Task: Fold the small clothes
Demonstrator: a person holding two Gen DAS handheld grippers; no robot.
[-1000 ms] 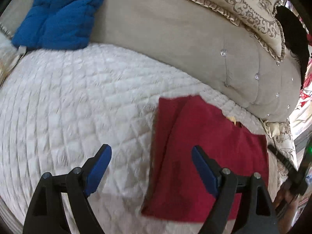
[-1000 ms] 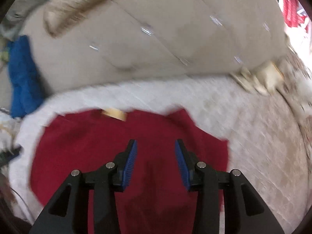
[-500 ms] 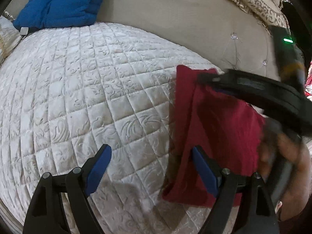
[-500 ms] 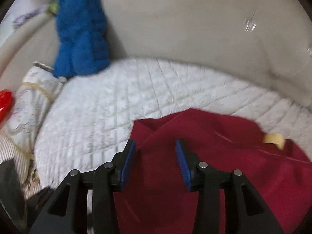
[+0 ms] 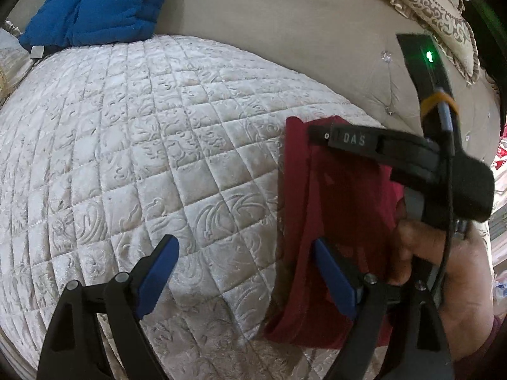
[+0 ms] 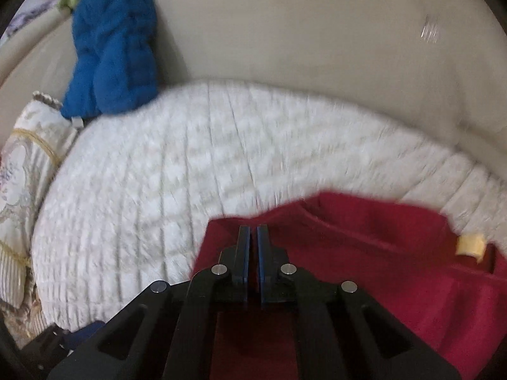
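Observation:
A dark red garment (image 5: 336, 221) lies folded on the white quilted cushion (image 5: 158, 158); it also shows in the right wrist view (image 6: 380, 253), with a tan label (image 6: 470, 244) at its neck. My left gripper (image 5: 244, 272) is open, its right finger over the garment's left edge. My right gripper (image 6: 253, 240) is shut on the garment's fold near its far left corner. In the left wrist view the right gripper (image 5: 317, 133) reaches over the garment from the right, held by a hand (image 5: 456, 269).
A blue padded cloth (image 5: 95, 3) lies against the beige sofa back (image 5: 285, 25) at the far left and shows in the right wrist view (image 6: 111, 41). A patterned pillow (image 5: 427, 0) sits at the back right. Another pillow (image 6: 22, 190) lies left.
My right gripper has swung left across the garment to its left edge and closed on the fold. My left gripper stayed open and moved closer to the garment's left edge.

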